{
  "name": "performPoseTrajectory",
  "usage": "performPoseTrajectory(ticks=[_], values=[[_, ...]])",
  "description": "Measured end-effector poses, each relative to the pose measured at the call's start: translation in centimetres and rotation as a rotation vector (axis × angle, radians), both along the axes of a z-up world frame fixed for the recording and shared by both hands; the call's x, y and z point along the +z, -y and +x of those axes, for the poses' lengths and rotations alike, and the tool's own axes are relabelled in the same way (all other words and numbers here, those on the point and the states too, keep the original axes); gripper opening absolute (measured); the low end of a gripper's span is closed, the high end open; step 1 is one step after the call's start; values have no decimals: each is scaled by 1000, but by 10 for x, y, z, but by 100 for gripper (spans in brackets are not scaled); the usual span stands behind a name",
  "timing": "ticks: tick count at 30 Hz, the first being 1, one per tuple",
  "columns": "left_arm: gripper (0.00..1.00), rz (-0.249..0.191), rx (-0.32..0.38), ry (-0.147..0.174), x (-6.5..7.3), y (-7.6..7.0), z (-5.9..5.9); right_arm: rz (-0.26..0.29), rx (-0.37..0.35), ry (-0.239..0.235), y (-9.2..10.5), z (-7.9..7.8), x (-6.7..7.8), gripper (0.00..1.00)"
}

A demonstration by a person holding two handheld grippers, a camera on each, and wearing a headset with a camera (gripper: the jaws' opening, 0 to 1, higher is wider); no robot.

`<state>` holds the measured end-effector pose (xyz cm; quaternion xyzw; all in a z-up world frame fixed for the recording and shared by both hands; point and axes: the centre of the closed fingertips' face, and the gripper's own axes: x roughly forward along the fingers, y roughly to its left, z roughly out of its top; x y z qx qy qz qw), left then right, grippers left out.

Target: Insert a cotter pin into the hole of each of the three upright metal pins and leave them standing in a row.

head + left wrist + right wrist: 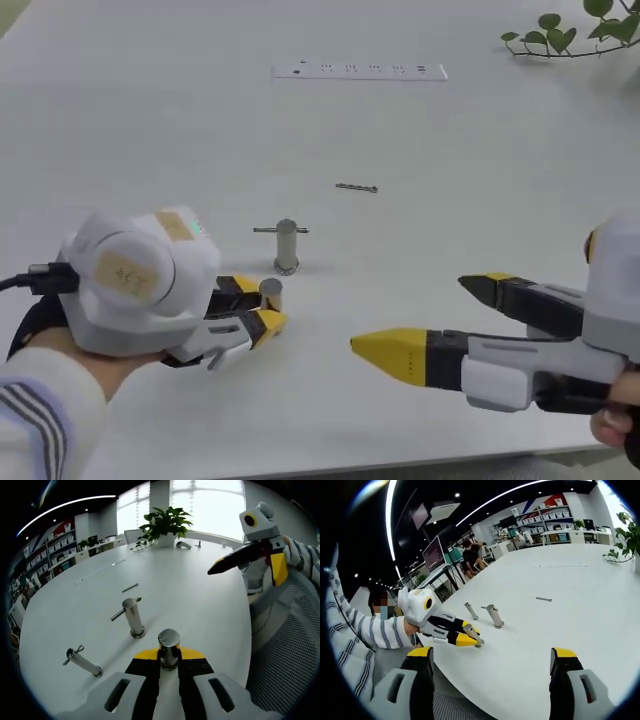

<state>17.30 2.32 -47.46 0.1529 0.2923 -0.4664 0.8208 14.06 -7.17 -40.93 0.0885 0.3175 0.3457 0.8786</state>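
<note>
Held pin: stands upright at the near left of the table. Its long axis is vertical and no cotter is through it yet. I cannot tell which way its cross hole faces.
Left gripper: clenched on the held pin low on its shaft, one jaw on each side.
Loose cotter pin: lies flat on the table, farther off than the pins and well apart from both grippers. Its long axis runs left to right, slightly skewed. It is too small to tell which end is the loop.
Middle pin: just beyond the held pin, upright. A fitted cotter passes through near its top, lying left to right.
Third pin: beyond the middle pin in the left gripper view, with a cotter through its top. Its lean there is probably the lens.
Right gripper: jaws spread wide and empty, at the near right.
Step in hand: probably fetching the loose cotter pin with the right gripper.
Doing it well: pinch the cotter near one end so the other end sticks out free. Bring it level with the hole and along the hole's axis, while the left gripper holds the held pin steady and plumb.
Power strip: at the far edge, out of the way.
</note>
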Motion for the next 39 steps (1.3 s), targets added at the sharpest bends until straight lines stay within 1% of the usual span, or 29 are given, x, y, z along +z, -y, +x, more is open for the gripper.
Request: performPoseTrajectory(ticks=[5, 7, 9, 10, 12, 15, 17, 19, 20, 21, 23, 24, 26, 27, 29, 31, 35, 36, 39], values=[[9, -21, 11, -4, 0, 0, -1, -3, 1, -2, 0, 0, -1, 95], [9, -21, 8, 3, 0, 0, -2, -3, 4, -4, -1, -1, -1, 95], [9, -12, -9, 20, 0, 0, -3, -6, 10, -6, -1, -2, -2, 95], [9, -14, -8, 19, 0, 0, -3, -10, 16, -5, -1, -3, -2, 94], [9, -23, 0, 13, 0, 0, -2, -14, 18, 1, -2, -3, -1, 94], [10, -29, 13, 12, 0, 0, -2, -13, 15, 3, -2, -2, -1, 94], [10, -46, 38, -8, 0, 0, -2, -13, 14, 5, -2, -2, 0, 94], [10, -54, 43, -16, 0, -1, -1, -13, 16, 3, -2, -3, 0, 94], [10, -51, 37, -14, 0, -1, -1, -14, 18, 2, -3, -4, -1, 94], [10, -36, 21, 2, 1, -2, -2, -15, 20, 1, -3, -4, -1, 94], [12, -29, -1, 25, 4, -2, -3, -17, 23, -1, -3, -5, -1, 94], [16, -37, -2, 17, 7, -2, -5, -17, 23, -1, -3, -5, -1, 94], [26, -59, -2, 17, 14, -4, -7, -18, 23, -1, -3, -6, -1, 94], [33, -62, -9, 21, 17, -6, -8, -20, 23, -1, -3, -6, -1, 93], [40, -64, -11, 15, 20, -10, -10, -24, 25, -1, -3, -6, -2, 93], [46, -60, -6, 13, 21, -18, -13, -26, 25, -2, -2, -5, -2, 93], [65, -79, 20, -12, 25, -33, -19, -27, 24, -6, -2, -5, -4, 93], [68, -86, 28, -23, 27, -37, -21, -27, 26, -7, -3, -5, -5, 93], [78, -90, 41, -34, 29, -44, -24, -30, 30, -13, -4, -6, -6, 93]])
